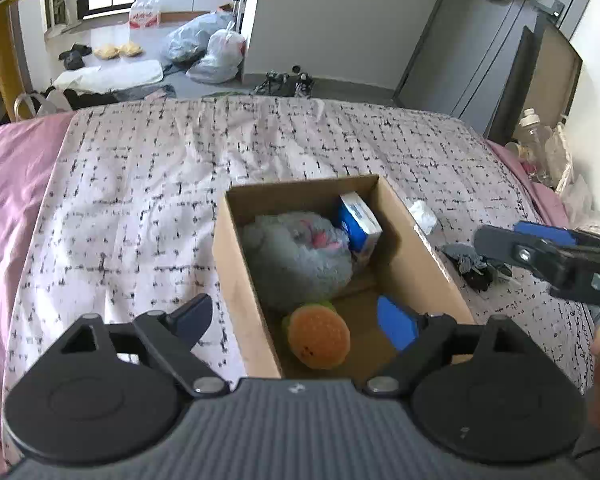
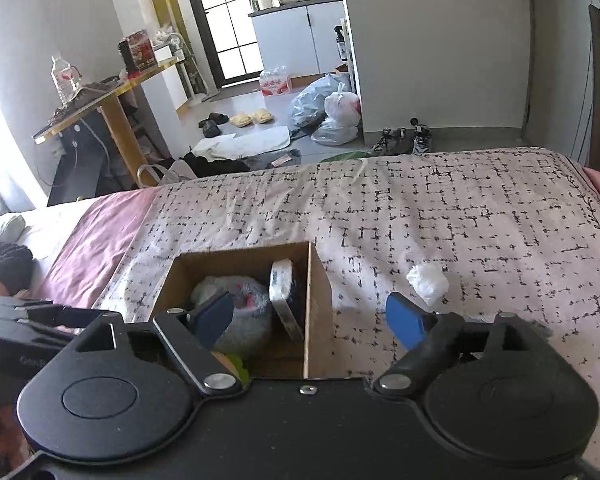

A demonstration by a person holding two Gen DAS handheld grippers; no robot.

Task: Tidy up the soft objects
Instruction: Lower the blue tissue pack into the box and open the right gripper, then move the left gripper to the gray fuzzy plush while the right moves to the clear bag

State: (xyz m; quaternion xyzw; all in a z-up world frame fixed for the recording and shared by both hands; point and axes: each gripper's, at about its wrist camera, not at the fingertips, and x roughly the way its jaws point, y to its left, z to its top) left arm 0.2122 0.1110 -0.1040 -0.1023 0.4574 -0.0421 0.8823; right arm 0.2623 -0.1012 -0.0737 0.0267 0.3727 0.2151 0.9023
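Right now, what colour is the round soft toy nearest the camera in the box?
Orange, with a green edge: the toy shows best in the left wrist view.

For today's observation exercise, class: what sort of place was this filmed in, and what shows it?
Most likely a small lived-in flat, in the bedroom area. A bed with a patterned cover fills the foreground, shoes and slippers lie on the floor, and a kitchen counter shows beyond.

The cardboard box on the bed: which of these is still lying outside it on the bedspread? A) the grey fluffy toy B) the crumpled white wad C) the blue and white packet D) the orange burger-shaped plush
B: the crumpled white wad lies on the bedspread to the right of the cardboard box, while the burger plush, grey fluffy toy and blue and white packet sit inside it.
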